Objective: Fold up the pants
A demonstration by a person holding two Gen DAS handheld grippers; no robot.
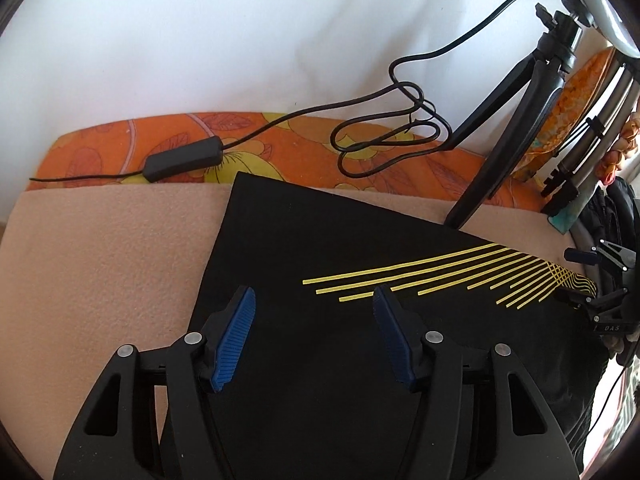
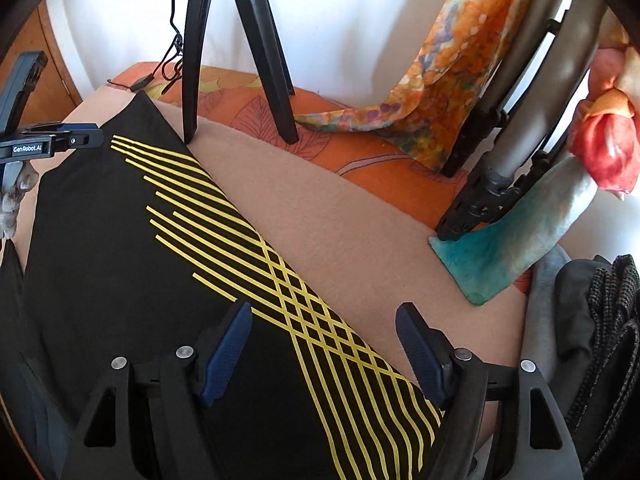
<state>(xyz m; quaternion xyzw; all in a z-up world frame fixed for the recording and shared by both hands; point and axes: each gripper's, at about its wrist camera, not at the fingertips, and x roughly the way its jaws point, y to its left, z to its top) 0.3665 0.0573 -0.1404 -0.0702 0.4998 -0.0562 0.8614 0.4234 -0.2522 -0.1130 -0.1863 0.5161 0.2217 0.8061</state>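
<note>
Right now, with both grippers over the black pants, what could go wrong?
1. The right gripper straddles the edge of the black pants with yellow stripes; closing may also pinch the beige fleece blanket.
2. The black tripod leg stands right at the pants' far edge; lifting the cloth could snag it.
3. The left gripper is over flat cloth, so it may slip without catching a fold.
</note>
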